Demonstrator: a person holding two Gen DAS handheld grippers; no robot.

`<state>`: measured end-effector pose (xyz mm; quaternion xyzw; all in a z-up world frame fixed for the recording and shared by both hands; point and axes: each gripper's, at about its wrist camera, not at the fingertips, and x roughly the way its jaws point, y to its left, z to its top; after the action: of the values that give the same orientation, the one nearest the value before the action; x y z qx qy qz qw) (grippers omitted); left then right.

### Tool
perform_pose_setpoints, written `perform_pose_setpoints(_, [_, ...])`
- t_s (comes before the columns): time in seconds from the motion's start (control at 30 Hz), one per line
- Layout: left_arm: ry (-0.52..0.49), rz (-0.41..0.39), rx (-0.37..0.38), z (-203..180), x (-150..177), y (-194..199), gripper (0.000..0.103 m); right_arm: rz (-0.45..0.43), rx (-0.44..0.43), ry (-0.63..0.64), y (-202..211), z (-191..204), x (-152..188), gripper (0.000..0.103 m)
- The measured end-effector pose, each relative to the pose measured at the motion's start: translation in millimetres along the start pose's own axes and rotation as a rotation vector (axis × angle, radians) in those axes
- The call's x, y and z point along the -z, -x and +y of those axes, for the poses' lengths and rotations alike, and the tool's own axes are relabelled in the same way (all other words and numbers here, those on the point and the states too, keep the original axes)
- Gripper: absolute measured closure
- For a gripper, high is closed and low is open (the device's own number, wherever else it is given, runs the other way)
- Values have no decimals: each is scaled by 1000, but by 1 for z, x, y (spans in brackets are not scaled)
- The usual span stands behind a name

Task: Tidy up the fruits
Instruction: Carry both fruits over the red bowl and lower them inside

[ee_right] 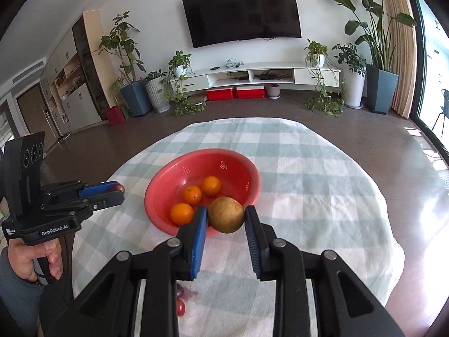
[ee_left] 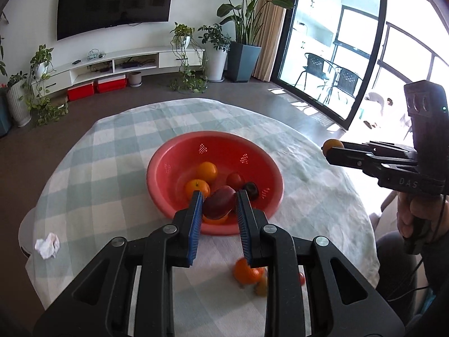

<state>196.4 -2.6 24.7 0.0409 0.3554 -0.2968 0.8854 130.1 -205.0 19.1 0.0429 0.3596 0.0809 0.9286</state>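
Clearly both fruits ride pinched: the left gripper (ee_left: pixel 218 200) fingers clamp a dark red fruit (ee_left: pixel 219 206), the right gripper (ee_right: pixel 226 216) fingers a brown pear (ee_right: pixel 226 214), each at frame centre above the red basket (ee_right: pixel 168 179), so a rounded skin could slip onto the worktop (ee_right: pixel 308 196).

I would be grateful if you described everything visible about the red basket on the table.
The red basket is a round, bowl-shaped colander that looks like plastic, with a wide rolled rim and small patches of perforations in its wall. It sits upright on the checked tablecloth, near the middle of the table. Inside lie three oranges and, seen from the left wrist, some darker red fruits. Neither hand-held gripper visibly touches it.
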Motion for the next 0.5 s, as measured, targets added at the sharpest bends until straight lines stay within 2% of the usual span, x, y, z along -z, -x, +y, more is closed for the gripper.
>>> perform_pose_setpoints(0.2, [-18,49,-65,11,-22,-57,81,70,-22,56,-59,15,-20,73])
perform_pose_setpoints(0.37, [-5,85,-71,22,-14,-97,81,139,-19,115,-105,26,-20,73])
perform_pose_setpoints(0.5, [-21,98,-72,25,-7,-115,80,170,-10,130,-126,28,-17,73])
